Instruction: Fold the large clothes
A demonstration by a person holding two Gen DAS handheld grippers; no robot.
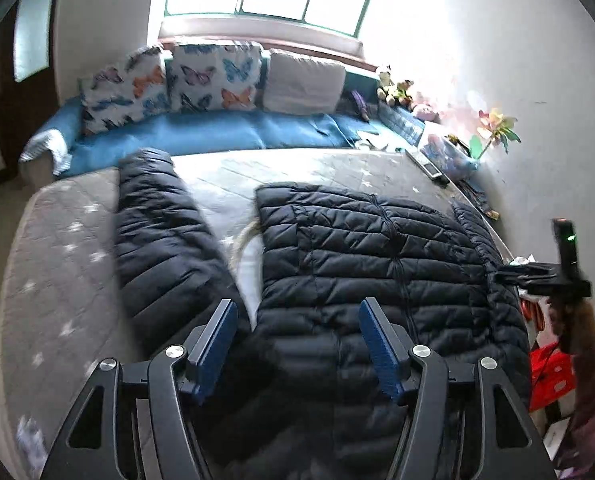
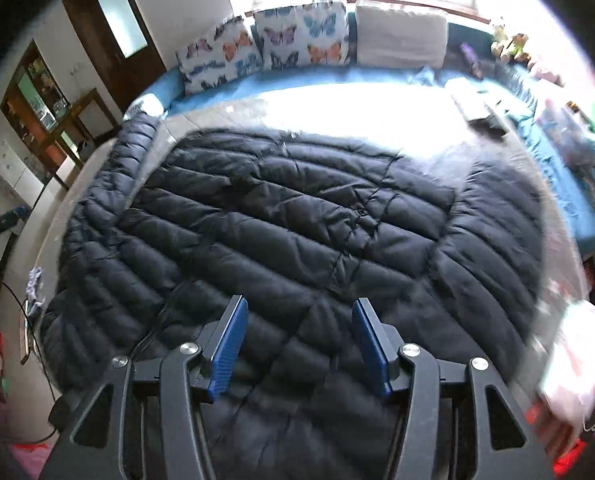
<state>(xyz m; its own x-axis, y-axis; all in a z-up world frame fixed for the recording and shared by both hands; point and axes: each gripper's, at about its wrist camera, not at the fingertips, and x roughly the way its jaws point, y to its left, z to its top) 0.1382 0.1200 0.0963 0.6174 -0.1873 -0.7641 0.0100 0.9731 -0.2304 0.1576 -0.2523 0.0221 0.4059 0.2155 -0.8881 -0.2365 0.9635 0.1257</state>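
A dark navy quilted puffer jacket (image 2: 297,220) lies spread flat across a grey star-patterned mattress (image 1: 57,280), one sleeve (image 1: 161,240) stretched toward its far left edge. The left gripper (image 1: 293,344) and right gripper (image 2: 297,344) hover above the jacket, blue-padded jaws spread, holding nothing.

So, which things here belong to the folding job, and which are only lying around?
For the job:
- black puffer jacket, spread flat
- its sleeve, stretched out to the left side
- left gripper and right gripper, both open
- grey mattress under it

Lying about:
- butterfly cushions
- remote control
- soft toys
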